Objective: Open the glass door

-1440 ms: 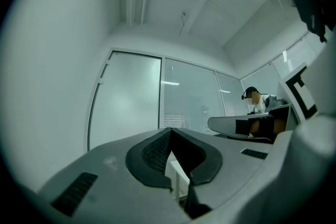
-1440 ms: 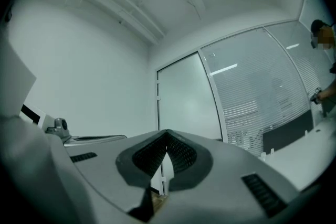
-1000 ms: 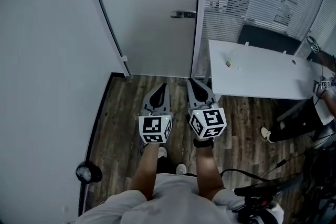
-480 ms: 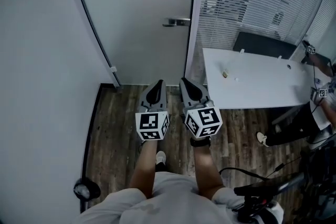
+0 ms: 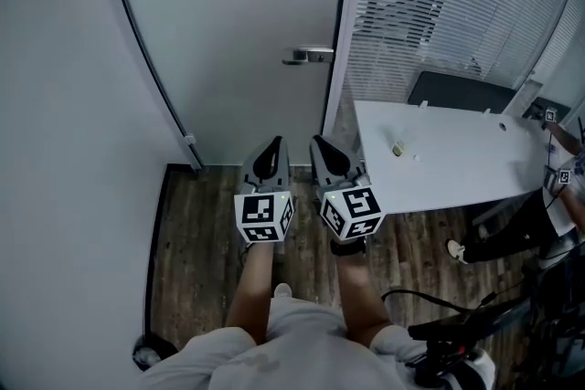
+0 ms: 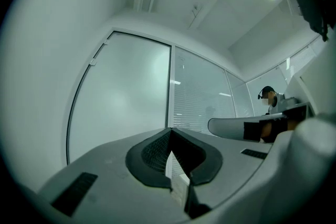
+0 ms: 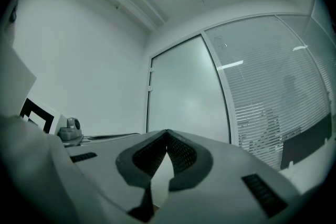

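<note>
A frosted glass door [image 5: 247,41] is shown in the upper centre of the head view, shut in its frame. Its metal lever handle [image 5: 308,56] is set at the door's right edge, just left of a glass partition backed by slatted blinds [image 5: 439,5].

Below the door, at the middle of the frame, the left gripper [image 5: 271,145] and the right gripper [image 5: 320,142] are held side by side, pointed toward the door and well apart from the handle. Both pairs of jaws are pressed together with nothing between them.

The task is judged to be at its start. The door is still closed and the handle untouched. A reach to the handle, a press on it and a swing of the door are all left to be done.

A white table [image 5: 457,187] is seen at the right with a small object [image 5: 398,148] on it, over a dark wooden floor [image 5: 201,233].

The top of the door is cut off by the upper edge of the frame. Nothing behind its frosted pane can be made out. In both gripper views the handle is not seen. Which way the door swings cannot be told.
</note>
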A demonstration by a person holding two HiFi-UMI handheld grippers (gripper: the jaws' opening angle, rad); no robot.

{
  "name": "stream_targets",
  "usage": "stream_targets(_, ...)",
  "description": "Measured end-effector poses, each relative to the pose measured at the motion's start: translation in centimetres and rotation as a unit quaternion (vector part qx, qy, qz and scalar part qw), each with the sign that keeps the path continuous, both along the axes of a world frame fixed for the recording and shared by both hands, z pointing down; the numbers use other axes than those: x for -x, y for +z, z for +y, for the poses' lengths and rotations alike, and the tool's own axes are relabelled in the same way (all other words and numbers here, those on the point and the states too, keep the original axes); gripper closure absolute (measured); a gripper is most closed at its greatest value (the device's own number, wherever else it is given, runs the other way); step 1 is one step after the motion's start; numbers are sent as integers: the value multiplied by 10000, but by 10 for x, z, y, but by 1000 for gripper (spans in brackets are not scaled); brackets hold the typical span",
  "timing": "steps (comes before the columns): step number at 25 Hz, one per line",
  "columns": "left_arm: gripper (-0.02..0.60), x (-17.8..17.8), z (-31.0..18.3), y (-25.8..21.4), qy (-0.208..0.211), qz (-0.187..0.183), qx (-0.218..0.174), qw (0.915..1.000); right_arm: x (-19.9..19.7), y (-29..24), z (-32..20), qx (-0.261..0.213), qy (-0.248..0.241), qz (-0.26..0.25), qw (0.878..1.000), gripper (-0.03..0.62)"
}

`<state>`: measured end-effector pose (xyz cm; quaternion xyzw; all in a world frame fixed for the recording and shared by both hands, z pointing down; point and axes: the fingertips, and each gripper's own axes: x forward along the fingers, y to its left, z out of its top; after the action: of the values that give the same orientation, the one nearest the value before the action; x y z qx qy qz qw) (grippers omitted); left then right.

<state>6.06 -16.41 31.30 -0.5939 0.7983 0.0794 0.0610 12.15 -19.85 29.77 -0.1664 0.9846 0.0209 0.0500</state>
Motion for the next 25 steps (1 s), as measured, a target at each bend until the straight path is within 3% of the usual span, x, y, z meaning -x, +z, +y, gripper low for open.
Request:
stream_targets(7, 580, 38, -21, 1, 262, -109, -111, 9995, 41, 20, -15, 53, 124, 66, 9999, 594)
stream_targets(10, 581, 52, -39, 11, 291, -74, 13, 9995, 53, 30, -31, 143, 159, 88, 9997, 594)
stream_targets(18, 581, 70, -106, 23, 299, -12, 99, 9995, 61, 30, -114, 255, 379, -38, 9990, 594)
stream_targets(25, 581, 88, -201, 13, 378, -118, 108, 9992, 93, 16, -208, 164, 330, -3, 9993, 594)
